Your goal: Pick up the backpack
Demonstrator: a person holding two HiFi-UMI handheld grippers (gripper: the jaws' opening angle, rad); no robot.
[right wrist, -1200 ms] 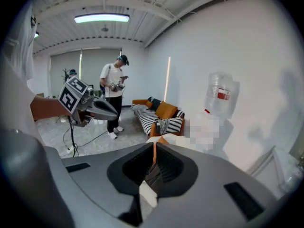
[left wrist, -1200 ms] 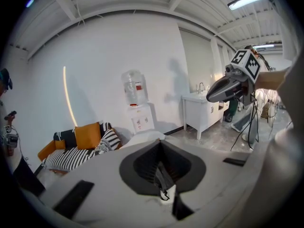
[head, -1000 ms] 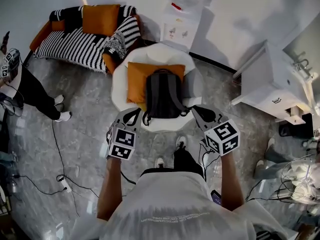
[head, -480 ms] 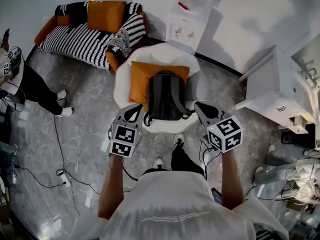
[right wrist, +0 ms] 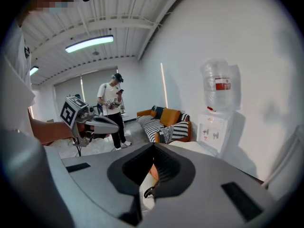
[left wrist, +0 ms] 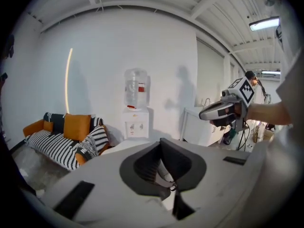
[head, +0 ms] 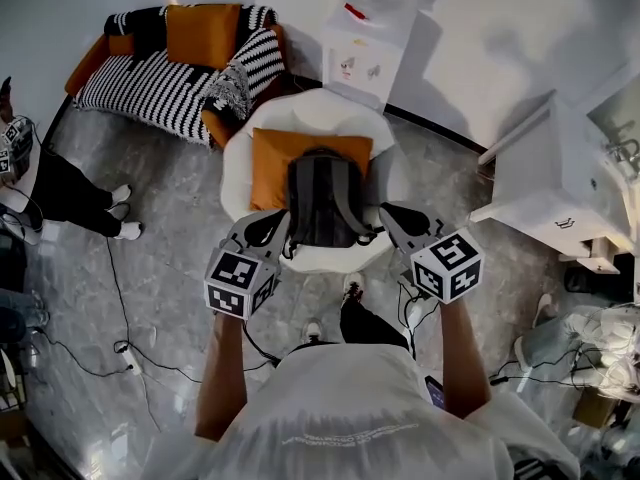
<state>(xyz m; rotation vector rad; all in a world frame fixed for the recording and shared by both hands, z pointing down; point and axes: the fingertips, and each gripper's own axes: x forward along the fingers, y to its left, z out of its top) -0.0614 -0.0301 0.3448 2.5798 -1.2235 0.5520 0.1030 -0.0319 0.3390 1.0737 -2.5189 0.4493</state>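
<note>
The backpack (head: 322, 200), dark grey with its shoulder straps facing up, lies on a round white armchair (head: 305, 110), and its upper part leans on an orange cushion (head: 268, 163). The left tool (head: 262, 230) hangs just beside the lower left corner of the bag. Its jaws are pressed almost together and pinch nothing; through the narrow slit only a piece of strap and white seat is seen behind. The right tool (head: 400, 223) is near the lower right corner, jaws pressed fully together, also with nothing between them. Each tool carries a cube with black-and-white square markers. Behind the armchair a white water dispenser (head: 360, 53) stands against the wall; the bottle (left wrist: 135, 88) on it has a red label, but its writing is too small to read. Left of it is a striped sofa (head: 165, 83) with an orange cushion. A faint line of print (head: 350, 436) crosses the back of the person's white shirt, also not readable.
</note>
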